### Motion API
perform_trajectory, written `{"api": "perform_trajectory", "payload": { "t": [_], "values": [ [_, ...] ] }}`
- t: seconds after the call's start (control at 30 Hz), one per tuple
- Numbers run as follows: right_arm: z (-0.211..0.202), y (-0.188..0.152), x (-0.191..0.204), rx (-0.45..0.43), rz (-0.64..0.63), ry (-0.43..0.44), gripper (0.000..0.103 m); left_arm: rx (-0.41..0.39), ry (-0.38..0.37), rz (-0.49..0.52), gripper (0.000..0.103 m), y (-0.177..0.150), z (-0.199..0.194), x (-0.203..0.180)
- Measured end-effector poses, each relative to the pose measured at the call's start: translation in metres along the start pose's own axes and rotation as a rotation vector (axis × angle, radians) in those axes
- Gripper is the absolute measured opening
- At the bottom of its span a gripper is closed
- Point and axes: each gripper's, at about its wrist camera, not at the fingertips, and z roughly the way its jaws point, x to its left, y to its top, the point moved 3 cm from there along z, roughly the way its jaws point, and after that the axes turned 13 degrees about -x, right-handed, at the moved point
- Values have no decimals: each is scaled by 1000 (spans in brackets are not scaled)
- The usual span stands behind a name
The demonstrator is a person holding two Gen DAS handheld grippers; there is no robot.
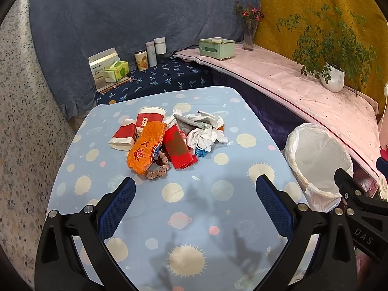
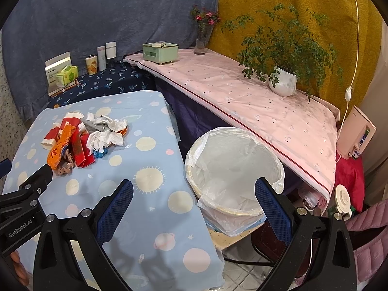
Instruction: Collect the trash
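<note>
Planet-print tablecloth [image 1: 218,218] has a trash pile [image 1: 167,140] mid-table, lined bin [image 2: 232,169] just beside it; left gripper [image 1: 195,189] and right gripper [image 2: 194,191] both hang wide open, holding nothing.

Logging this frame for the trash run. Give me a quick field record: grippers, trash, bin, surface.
left gripper: jaws wide open, empty, above the tablecloth short of the pile
right gripper: jaws wide open, empty, over the table edge and bin rim
trash pile: red-and-white paper cups, orange wrapper, red packet, crumpled white tissues, small blue scrap, all clustered and touching
trash bin: white liner, beside the table on its right; no trash visible in it
tablecloth: light blue, planet and sun print
progress: nothing grasped yet
</note>
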Motion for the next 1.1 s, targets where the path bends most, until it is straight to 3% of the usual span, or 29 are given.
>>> {"api": "perform_trajectory", "payload": {
  "t": [0.53,0.73,1.1],
  "values": [
    [11,-1,3,-2,-2,-10,96,8,-8,-21,95,-2,17,12],
    [20,-1,18,-21,7,-9,96,16,5,-70,95,-4,30,34],
    [46,2,65,-51,13,54,96,73,16,-46,95,-22,81,89]
  ]
}}
